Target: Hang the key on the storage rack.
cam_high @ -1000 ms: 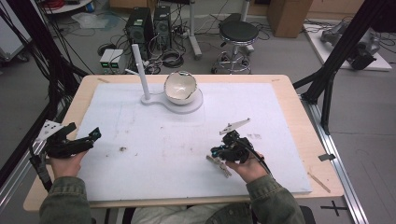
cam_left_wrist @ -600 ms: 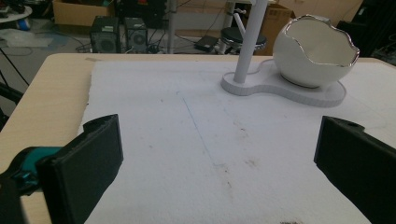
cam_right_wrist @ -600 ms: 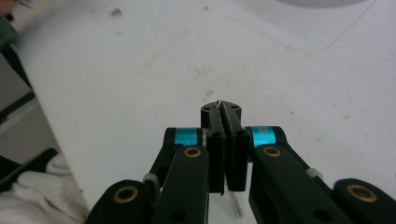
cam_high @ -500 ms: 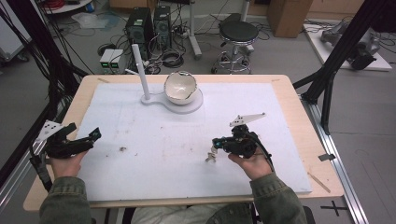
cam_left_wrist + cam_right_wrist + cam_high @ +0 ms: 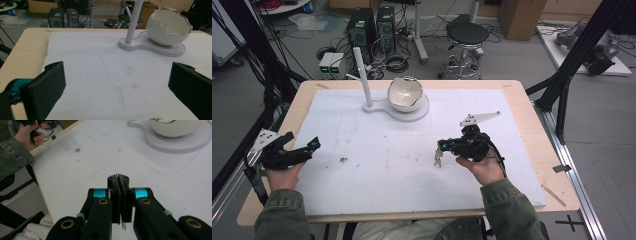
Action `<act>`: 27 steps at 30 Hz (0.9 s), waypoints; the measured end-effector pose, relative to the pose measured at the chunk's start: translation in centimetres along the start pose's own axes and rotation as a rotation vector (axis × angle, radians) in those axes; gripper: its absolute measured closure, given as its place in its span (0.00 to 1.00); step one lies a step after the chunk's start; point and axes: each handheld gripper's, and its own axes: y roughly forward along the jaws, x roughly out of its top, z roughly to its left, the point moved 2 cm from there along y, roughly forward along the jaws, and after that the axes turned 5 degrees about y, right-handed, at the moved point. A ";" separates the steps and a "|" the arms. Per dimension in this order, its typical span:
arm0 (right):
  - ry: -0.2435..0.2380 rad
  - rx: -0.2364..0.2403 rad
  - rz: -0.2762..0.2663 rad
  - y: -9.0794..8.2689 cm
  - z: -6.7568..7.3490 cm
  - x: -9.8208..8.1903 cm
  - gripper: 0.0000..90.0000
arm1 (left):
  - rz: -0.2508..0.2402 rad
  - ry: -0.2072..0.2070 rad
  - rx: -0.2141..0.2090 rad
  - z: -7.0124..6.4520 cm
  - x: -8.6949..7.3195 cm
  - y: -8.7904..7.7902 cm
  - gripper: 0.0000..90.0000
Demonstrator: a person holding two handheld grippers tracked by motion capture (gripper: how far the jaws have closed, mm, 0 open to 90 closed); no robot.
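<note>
Right hand-held gripper raised over white foam mat, black jaws pressed together on small pale dangling item; thin pinkish edge shows at jaw tips, item too small to identify. Left hand-held gripper at mat's left edge, flat black jaws spread wide, nothing between. Glossy white egg-shaped bowl with jagged metallic rim sits on flat white stand beside upright white post, far side of wooden worktop. Mat matte, speckled with dark crumbs.
</note>
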 end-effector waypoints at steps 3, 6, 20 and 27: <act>-0.008 0.006 -0.004 0.0 0.2 1.0 0.99 | 0.001 -0.001 -0.001 0.0 0.0 0.0 0.02; -0.018 0.014 -0.004 0.1 0.4 1.9 0.99 | 0.000 -0.002 -0.002 0.0 0.0 0.0 0.02; -0.048 0.081 -0.030 0.8 1.4 6.8 0.99 | -0.002 -0.010 -0.003 0.1 -0.1 0.0 0.02; -0.046 0.094 -0.032 1.6 1.5 8.7 0.99 | -0.005 -0.013 -0.002 0.2 -0.1 0.0 0.02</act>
